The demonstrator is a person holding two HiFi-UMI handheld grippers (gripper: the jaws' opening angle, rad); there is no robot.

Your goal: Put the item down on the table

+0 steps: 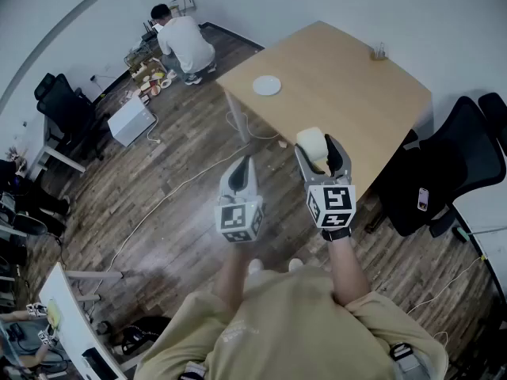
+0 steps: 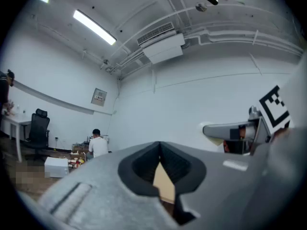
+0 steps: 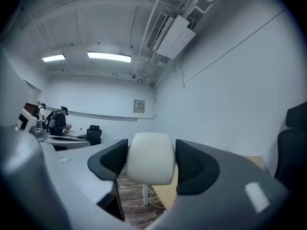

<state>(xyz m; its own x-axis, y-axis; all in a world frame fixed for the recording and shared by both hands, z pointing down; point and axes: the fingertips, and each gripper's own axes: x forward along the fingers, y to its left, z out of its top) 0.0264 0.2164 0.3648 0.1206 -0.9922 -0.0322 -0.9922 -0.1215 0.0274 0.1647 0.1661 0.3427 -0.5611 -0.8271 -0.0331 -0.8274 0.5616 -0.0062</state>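
A rounded cream-white item (image 1: 311,143) (image 3: 149,158) is clamped between the jaws of my right gripper (image 1: 320,150) (image 3: 150,159), held in the air near the front edge of the light wooden table (image 1: 348,93). My left gripper (image 1: 239,174) (image 2: 160,169) hangs over the wooden floor to the left of the table edge, shut with nothing in it. In the left gripper view the right gripper's marker cube (image 2: 274,107) shows at the right.
A white plate (image 1: 267,85) lies on the table's left part and a small glass object (image 1: 379,51) stands at its far edge. A black office chair (image 1: 444,172) stands right of the table. A person (image 1: 184,42) crouches by boxes at the far wall. Cables (image 1: 166,200) run across the floor.
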